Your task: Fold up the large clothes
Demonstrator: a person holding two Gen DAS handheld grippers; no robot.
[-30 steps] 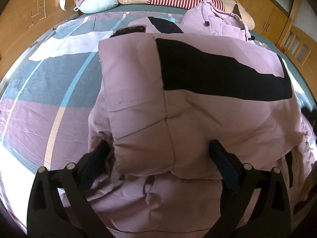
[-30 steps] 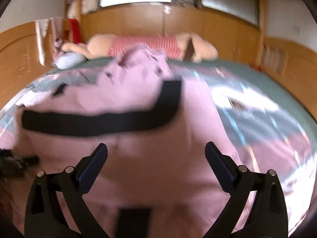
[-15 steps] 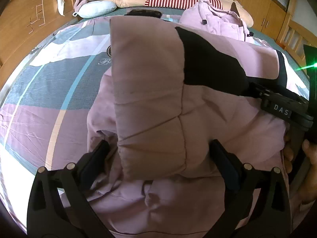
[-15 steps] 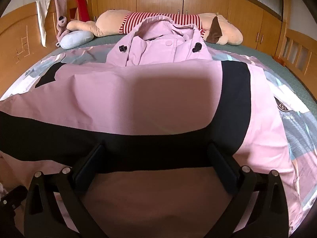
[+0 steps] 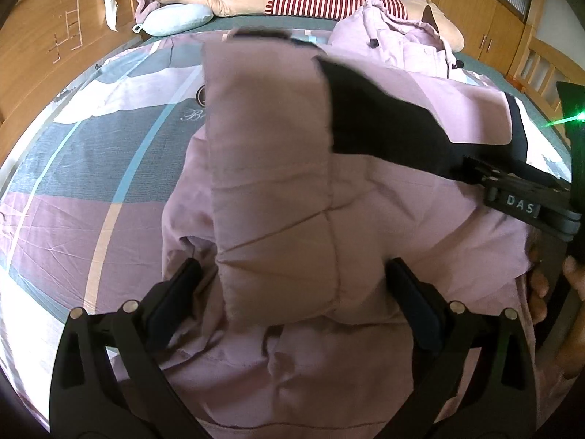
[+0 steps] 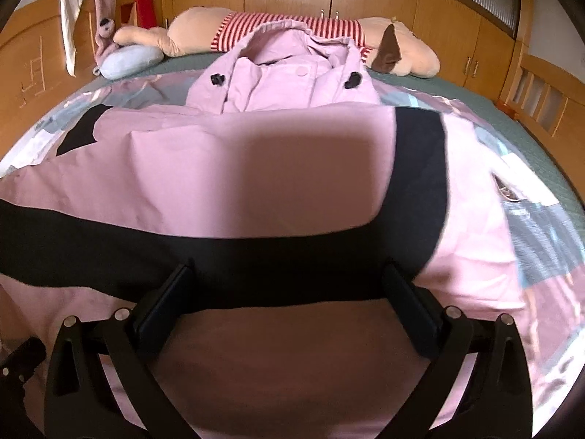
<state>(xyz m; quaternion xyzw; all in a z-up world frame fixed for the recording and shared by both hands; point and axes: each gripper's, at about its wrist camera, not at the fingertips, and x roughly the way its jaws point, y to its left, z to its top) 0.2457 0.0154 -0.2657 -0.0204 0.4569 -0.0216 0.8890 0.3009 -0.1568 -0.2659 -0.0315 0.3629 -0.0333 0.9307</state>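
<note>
Left-wrist view showed your left tongs (image 5: 292,292) spread wide, jaws either side of a raised fold of the pink padded coat (image 5: 278,190) on the bed (image 5: 73,168). Your right tongs (image 6: 285,292) were likewise released, straddling the coat's black band (image 6: 219,252) just ahead.

The left gripper (image 5: 292,292) has its jaws spread wide. The right gripper (image 6: 289,292) is likewise spread wide and reaches in from the left gripper's right, with a hand (image 5: 548,292) wrapped around its handle.
</note>
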